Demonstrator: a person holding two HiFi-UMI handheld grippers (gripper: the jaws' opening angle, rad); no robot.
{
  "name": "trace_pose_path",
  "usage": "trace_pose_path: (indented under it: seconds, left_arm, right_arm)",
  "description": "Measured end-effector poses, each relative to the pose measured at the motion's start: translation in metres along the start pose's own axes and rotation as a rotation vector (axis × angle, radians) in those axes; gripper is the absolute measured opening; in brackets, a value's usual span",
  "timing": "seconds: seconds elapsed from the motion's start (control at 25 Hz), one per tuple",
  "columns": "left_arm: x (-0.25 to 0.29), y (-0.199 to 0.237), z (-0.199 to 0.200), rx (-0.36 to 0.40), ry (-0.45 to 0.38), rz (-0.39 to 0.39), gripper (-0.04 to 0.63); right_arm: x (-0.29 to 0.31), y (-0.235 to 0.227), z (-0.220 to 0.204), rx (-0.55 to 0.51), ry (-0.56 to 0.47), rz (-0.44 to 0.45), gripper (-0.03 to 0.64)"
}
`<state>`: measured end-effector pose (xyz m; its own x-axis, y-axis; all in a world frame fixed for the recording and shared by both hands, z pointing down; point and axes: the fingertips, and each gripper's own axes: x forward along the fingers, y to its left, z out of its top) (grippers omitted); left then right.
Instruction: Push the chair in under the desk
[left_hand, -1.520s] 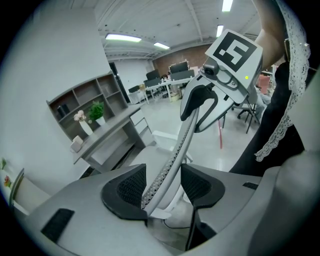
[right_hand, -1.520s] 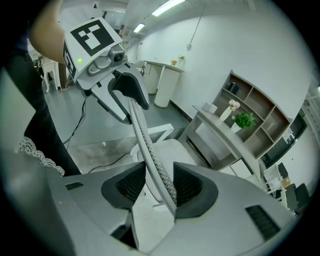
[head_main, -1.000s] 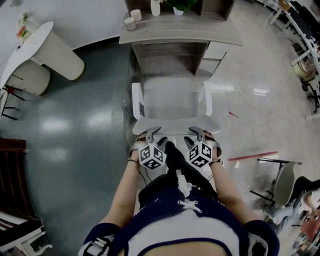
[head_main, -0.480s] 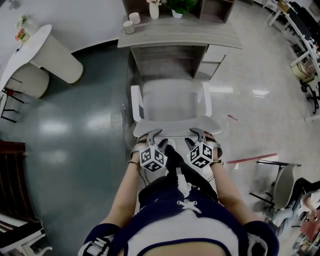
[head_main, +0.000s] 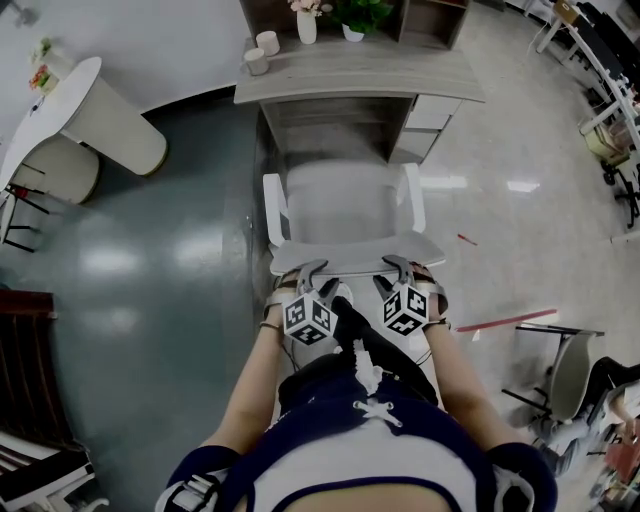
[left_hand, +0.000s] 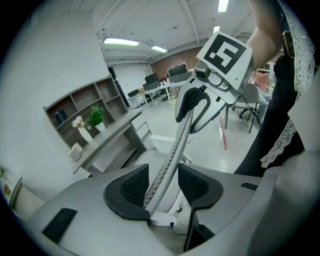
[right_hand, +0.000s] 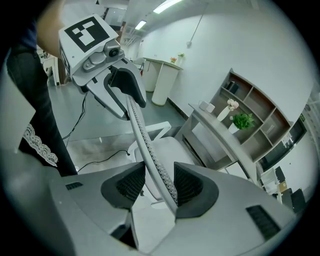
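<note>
Left gripper (head_main: 310, 270): the jaws have just been closing but stand apart. They straddle the backrest (head_main: 355, 250) near the left end of its top edge without clamping it.

Chair (head_main: 345, 200): it stands on the floor facing the kneehole, with the seat front short of the desk (head_main: 350, 72) front edge. The desk lies slightly nearer in the head view than a second ago. The push appears begun, with most of the travel remaining.

Right gripper (head_main: 398, 267): the jaws are apart, straddling the same edge near its right end.
</note>
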<state>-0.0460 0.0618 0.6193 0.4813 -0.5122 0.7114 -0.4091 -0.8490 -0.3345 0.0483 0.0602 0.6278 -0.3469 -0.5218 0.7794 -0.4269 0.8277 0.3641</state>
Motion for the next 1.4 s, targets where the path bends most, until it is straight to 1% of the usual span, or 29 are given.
trace_pose_path:
  seconds: [0.4, 0.88, 1.16, 1.4]
  left_arm:
    - [0.016, 0.021, 0.009, 0.003, -0.003, -0.001, 0.190]
    - [0.025, 0.035, 0.010, 0.019, -0.017, 0.004, 0.190]
    - [0.030, 0.046, 0.008, 0.013, -0.019, -0.006, 0.190]
    - [0.032, 0.056, 0.009, 0.012, -0.021, -0.015, 0.190]
  right_arm:
    - [0.012, -0.025, 0.001, -0.008, 0.008, -0.025, 0.169]
    - [0.023, -0.039, 0.004, -0.004, 0.023, -0.053, 0.169]
    - [0.031, -0.045, 0.008, -0.002, 0.033, -0.056, 0.169]
    - [0.035, -0.054, 0.013, -0.004, 0.028, -0.075, 0.171]
